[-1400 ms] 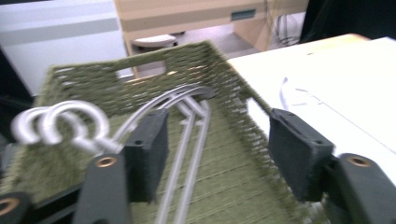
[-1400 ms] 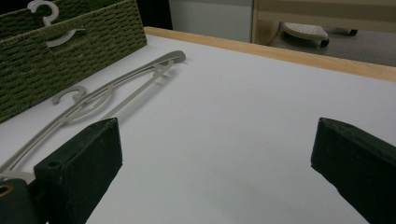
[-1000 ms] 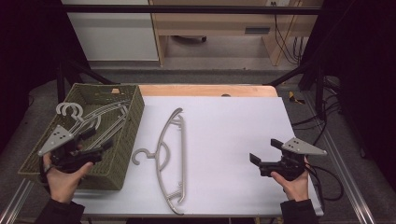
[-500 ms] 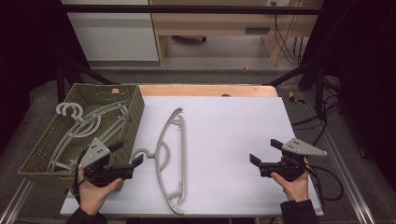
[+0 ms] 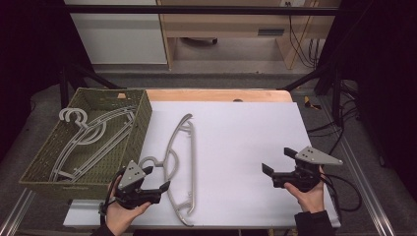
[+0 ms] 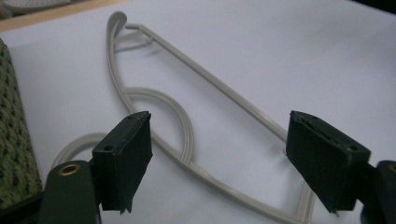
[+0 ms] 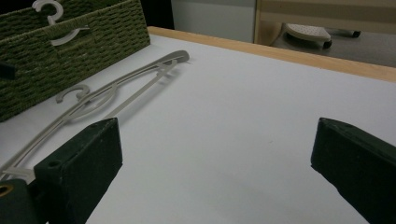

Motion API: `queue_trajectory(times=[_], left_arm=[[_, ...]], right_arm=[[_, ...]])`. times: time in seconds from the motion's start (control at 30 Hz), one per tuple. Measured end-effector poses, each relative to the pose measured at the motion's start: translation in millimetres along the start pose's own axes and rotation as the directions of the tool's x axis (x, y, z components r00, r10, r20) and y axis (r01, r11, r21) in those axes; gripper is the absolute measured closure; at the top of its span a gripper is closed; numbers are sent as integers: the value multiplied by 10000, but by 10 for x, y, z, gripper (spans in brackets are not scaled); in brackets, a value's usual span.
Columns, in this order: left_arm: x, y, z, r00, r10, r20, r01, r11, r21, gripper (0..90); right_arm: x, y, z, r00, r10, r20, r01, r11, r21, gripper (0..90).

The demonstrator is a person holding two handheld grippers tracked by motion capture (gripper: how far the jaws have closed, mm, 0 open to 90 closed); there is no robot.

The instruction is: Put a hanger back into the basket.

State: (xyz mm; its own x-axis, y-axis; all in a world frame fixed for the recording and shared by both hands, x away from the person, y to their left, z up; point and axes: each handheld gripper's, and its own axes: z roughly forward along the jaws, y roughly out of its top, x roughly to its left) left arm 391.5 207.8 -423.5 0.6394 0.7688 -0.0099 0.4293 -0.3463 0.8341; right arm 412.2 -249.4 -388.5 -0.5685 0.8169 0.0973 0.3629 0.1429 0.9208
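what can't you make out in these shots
- Hanger lower end: cut off by the bottom edge and the fingers in the left gripper view.
- Basket hangers: overlapping in the high view, count unclear.
- Basket inside: hidden by its wall in the right gripper view.

White surface (image 5: 236, 142) with a light wood strip (image 5: 216, 95) along its far edge; grey floor (image 5: 196, 78) beyond. Behind it stand a white cabinet panel (image 5: 118, 34) and a pale wooden bench or desk (image 5: 231, 24), black cables (image 5: 297, 34) hanging at its right. Dark surroundings left and right, black frame bars (image 5: 196, 9) overhead, more cables (image 5: 344, 118) trailing at right.
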Motion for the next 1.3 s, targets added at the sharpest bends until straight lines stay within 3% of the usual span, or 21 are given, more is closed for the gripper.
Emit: queue_trajectory(times=[0.2, 0.43, 0.7, 0.77, 0.87, 1.2, 1.3], left_arm=[[38, -128, 185, 9996, -154, -251, 173, 9971, 738, 265], [35, -195, 372, 9978, -351, -558, 436, 9863, 1593, 327], [54, -238, 545, 9961, -624, -624, 732, 9790, 1905, 381], [49, -247, 587, 9967, -623, -523, 719, 9757, 2070, 405], [10, -228, 604, 9975, -33, -711, 202, 9709, 2385, 422], [30, -148, 659, 9971, -314, -696, 489, 9629, 2652, 517], [39, -128, 716, 9961, -601, -651, 737, 9696, 2333, 567]], right_arm=[[6, -3, 13, 10000, -36, 6, 36, 10000, 70, 22], [26, -12, 38, 9999, -82, -80, 83, 9998, 159, 23], [37, -12, 55, 10000, -60, -61, 61, 9998, 171, 23], [36, -9, 53, 9999, -91, -62, 91, 9998, 154, 24], [35, -6, 44, 9999, -75, -116, 77, 9999, 126, 24], [45, 3, 48, 10000, -12, -88, 12, 10000, 87, 24], [41, 3, 48, 10000, -38, -66, 38, 9999, 97, 24]])
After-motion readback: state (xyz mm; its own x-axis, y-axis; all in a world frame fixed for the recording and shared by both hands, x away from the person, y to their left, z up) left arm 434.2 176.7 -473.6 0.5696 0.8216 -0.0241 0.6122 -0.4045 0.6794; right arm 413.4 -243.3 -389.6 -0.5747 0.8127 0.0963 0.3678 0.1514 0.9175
